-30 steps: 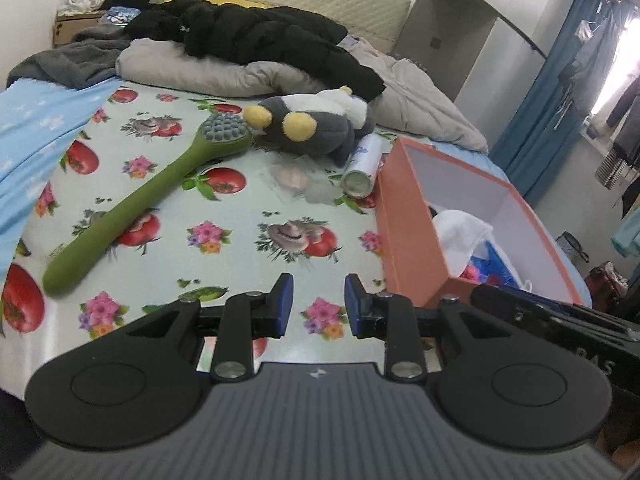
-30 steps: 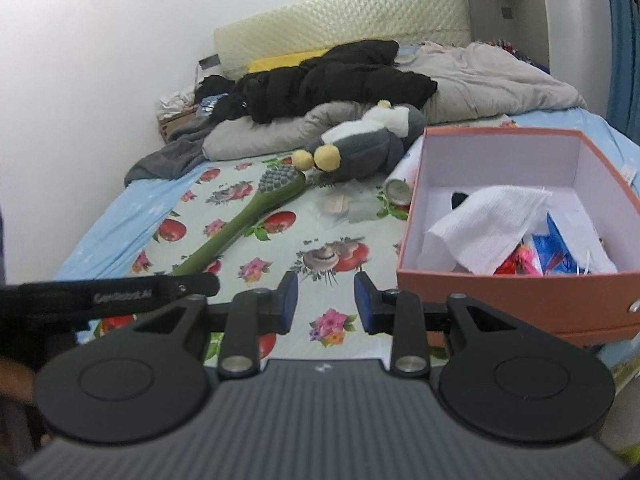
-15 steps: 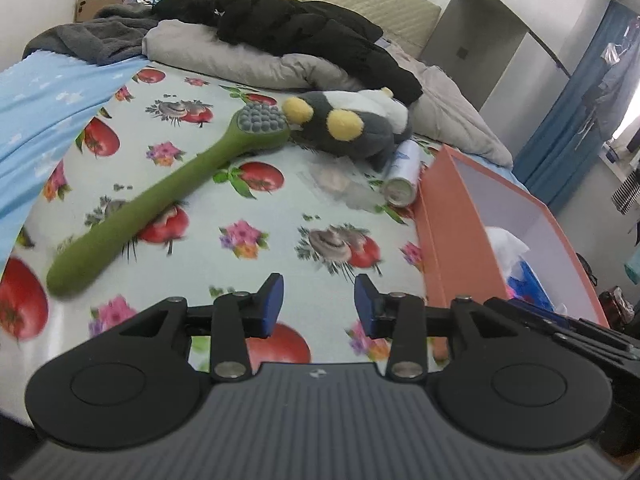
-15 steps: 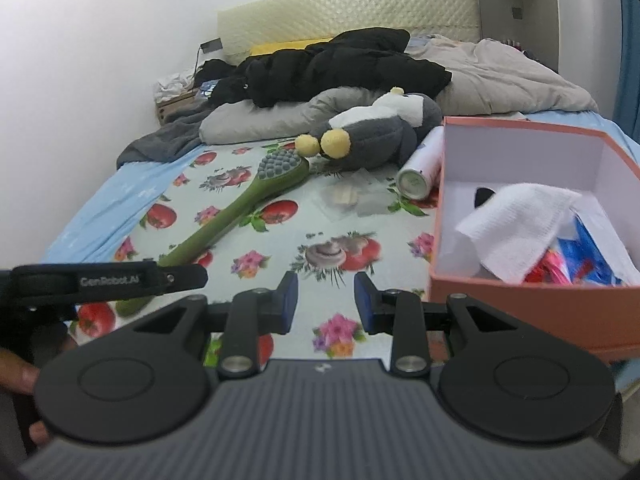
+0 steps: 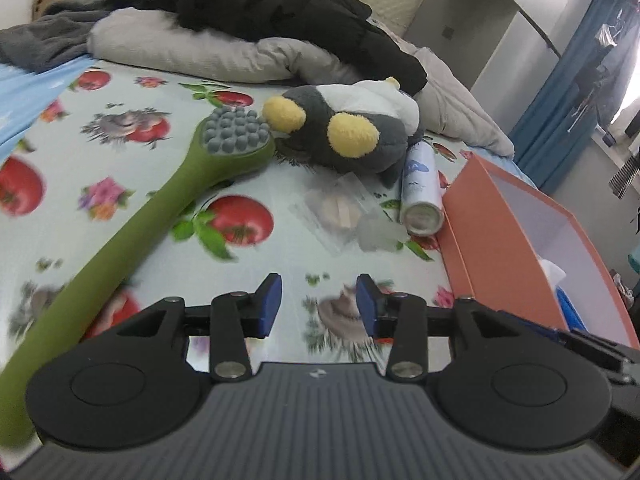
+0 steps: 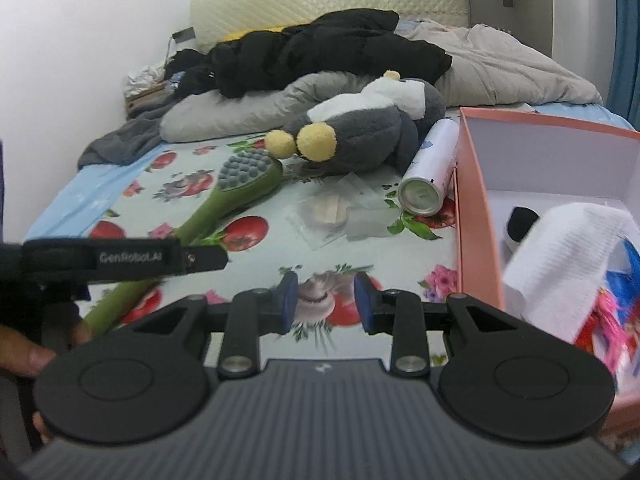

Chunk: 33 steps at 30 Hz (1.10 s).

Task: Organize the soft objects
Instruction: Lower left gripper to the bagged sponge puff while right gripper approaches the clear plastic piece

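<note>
Pretty clearly a bedroom in someone's home. There's a bed (image 6: 248,200) with a fruit-and-flower printed sheet, a cream quilted padded headboard (image 6: 328,0) against a plain white wall, and a rumpled beige duvet (image 6: 500,68) with black clothing (image 6: 328,48) heaped on it. A grey-and-white plush toy with yellow feet (image 5: 348,132) lies on the sheet, blue curtains (image 5: 568,80) hang by a bright window, and a white wardrobe (image 5: 472,12) stands beside the bed.

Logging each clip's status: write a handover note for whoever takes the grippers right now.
Left gripper: open, nothing between the pads.
Right gripper: open, empty.
On the bedspread: plush toy, green brush, spray can and clear packets.
Done: white cloth and colourful items already lie in the orange box.
Left: plush toy and other loose soft things, not yet touched.
</note>
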Each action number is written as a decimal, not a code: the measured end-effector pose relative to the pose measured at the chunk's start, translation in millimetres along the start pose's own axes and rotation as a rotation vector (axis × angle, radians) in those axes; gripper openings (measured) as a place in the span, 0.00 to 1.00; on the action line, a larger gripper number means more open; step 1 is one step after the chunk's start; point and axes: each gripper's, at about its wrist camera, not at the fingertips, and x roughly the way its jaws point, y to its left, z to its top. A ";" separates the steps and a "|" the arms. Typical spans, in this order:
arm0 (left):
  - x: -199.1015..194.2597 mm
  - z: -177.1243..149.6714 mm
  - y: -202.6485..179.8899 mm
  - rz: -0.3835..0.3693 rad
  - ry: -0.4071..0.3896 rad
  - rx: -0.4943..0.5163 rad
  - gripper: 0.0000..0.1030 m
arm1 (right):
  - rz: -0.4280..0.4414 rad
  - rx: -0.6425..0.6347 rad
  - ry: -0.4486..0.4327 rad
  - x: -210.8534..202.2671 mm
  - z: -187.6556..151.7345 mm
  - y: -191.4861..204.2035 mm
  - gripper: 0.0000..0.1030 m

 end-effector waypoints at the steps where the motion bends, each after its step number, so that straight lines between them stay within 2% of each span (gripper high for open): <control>1: 9.7 4.9 2.0 -0.003 0.003 0.005 0.47 | -0.006 0.007 0.004 8.1 1.6 -1.1 0.33; 8: 82.2 41.1 13.5 -0.009 0.032 0.036 0.50 | -0.078 0.049 0.030 66.9 12.2 -10.6 0.33; 9: 91.0 44.8 14.4 -0.015 0.039 0.043 0.50 | -0.090 0.050 0.035 75.5 13.1 -11.5 0.39; 10: 99.9 48.1 14.9 -0.022 0.045 0.051 0.50 | -0.096 0.051 0.041 83.4 14.4 -12.1 0.52; 12: 116.9 53.6 15.4 -0.026 0.056 0.065 0.50 | -0.105 0.063 0.035 97.3 15.8 -14.3 0.62; 16: 143.2 64.9 22.9 -0.034 0.061 0.062 0.55 | -0.135 0.083 0.030 121.8 17.8 -16.2 0.62; 20: 161.3 77.0 33.7 -0.056 0.080 0.036 0.56 | -0.171 0.115 -0.004 141.1 21.8 -19.7 0.62; 23: 169.9 83.4 34.7 -0.075 0.084 0.064 0.56 | -0.176 0.118 -0.011 153.8 23.0 -20.5 0.62; 28: 178.0 86.7 32.9 -0.171 0.131 0.056 0.55 | -0.176 0.120 -0.001 166.6 21.8 -21.3 0.62; 31: 177.6 85.4 27.9 -0.172 0.144 0.073 0.54 | -0.165 0.113 -0.006 168.6 21.7 -23.5 0.61; 33: 175.5 82.7 26.2 -0.165 0.147 0.075 0.41 | -0.162 0.108 -0.010 168.7 22.0 -24.4 0.59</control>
